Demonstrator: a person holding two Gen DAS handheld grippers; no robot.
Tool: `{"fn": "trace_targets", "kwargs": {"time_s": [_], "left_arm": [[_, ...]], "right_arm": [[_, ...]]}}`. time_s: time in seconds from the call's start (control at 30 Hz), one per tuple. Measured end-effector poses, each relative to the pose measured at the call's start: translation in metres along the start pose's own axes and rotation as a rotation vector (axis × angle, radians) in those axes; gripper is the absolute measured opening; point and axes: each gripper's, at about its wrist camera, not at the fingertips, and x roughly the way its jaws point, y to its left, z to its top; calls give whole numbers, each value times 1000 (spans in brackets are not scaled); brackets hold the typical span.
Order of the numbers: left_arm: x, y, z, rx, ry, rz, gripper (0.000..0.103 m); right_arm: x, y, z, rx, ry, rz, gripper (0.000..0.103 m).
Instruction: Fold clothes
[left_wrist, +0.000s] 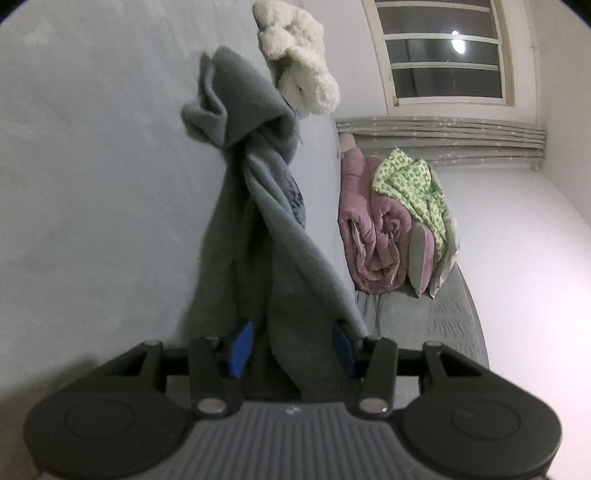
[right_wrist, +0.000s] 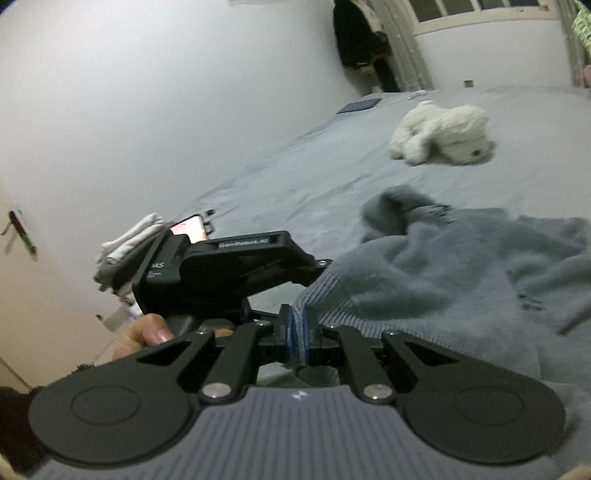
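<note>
Well, the gray sweater (right_wrist: 443, 266) is soft, floppy and light, so it sags and twists when lifted. It lies partly on the bed (right_wrist: 295, 177), near the bed's front edge, with 1 end held up. The right tool (right_wrist: 297, 338) is clamped tight on the ribbed hem, a good firm place to hold. The left tool (left_wrist: 291, 347) has its blue pads apart with twisted cloth hanging between them; I cannot tell if they pinch it. A fluffy white plush toy (right_wrist: 443, 133) rests farther back. Rolled pink bedding (left_wrist: 373, 236) sits at the bed's far edge.
</note>
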Motion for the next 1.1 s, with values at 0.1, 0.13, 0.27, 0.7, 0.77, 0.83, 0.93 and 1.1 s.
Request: {"fn": "trace_targets", "kwargs": {"time_s": [0.1,0.13,0.27,0.7,0.77,0.83,0.93,1.1], "left_arm": [[-14,7,6,0,-16,13,47],[-18,9,8,-1,-22,18,47],[-39,13,16,28,-56,62,47],[-78,39,38,109,-64,235,47],[-76,41,38,114,-51,245,47],[-75,41,38,127,-42,252,47],[-73,36,37,173,-34,280,48],[-71,28,32,261,-25,340,48]], "right_arm": [[14,10,-1,5,11,39,6],[18,13,-2,9,18,50,6],[37,23,-4,16,45,81,6],[97,37,-29,16,175,80,6],[107,37,-37,9,203,59,7],[114,38,-44,0,226,38,8],[120,40,-49,-5,254,39,17],[111,53,-52,-65,281,63,22]]}}
